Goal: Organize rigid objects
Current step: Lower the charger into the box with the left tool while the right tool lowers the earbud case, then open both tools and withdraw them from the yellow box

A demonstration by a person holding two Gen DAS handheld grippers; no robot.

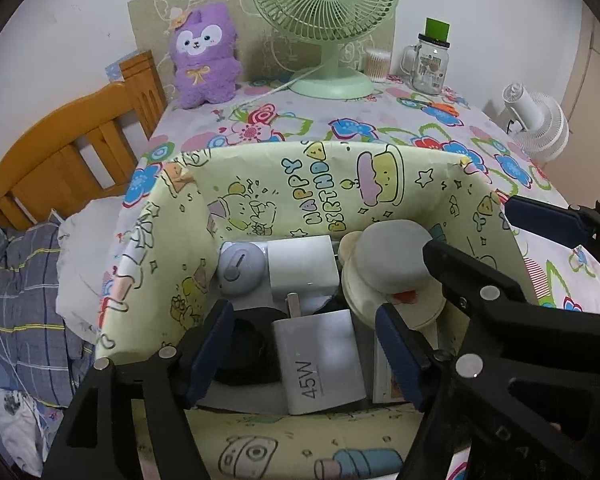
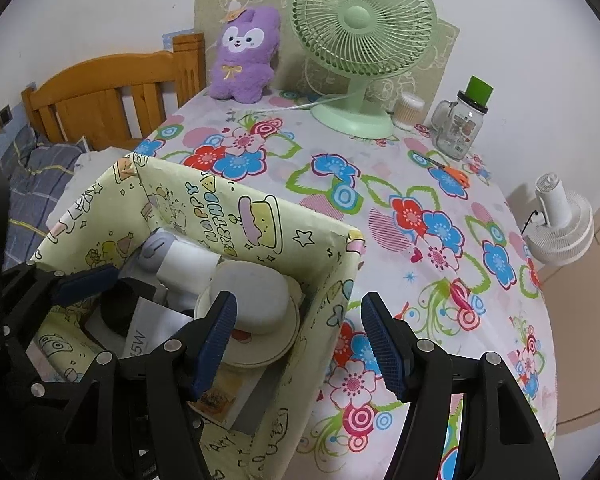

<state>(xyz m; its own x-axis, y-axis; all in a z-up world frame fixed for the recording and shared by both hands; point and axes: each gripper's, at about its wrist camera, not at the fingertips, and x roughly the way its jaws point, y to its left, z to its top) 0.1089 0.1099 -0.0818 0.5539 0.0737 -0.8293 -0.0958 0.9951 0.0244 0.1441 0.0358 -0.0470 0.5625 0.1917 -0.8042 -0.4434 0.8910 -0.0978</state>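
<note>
While both grippers hover at box [image 1: 260, 184], step reads as release after drop-in.
- Left gripper [image 1: 304, 354]: fingers apart, straddling 45W charger [image 1: 320, 364] lying in box; pads not pressing it.
- Right gripper [image 2: 298, 338]: fingers apart over box's right wall [image 2: 324, 320], clamped on nothing.
- Round grey-topped piece [image 1: 392, 260] at 1 o'clock from charger, white cube [image 1: 302, 266] at 12; box floor partly hidden, contents probably settled.
- Next: lift clear; orange scissors [image 2: 454, 174] at 2 o'clock on table [image 2: 380, 184] likely next pick.

left gripper [image 1: 304, 354]: jaws apart over silver 45W charger block [image 1: 320, 364], pads clear of it | yellow birthday-print paper-covered box [image 1: 300, 184]: holds charger, white square adapter [image 1: 302, 266], grey round device [image 1: 240, 266], cream round plate-like item [image 1: 392, 268] | behind: green desk fan [image 1: 326, 8], purple plush toy [image 1: 204, 56]
</note>
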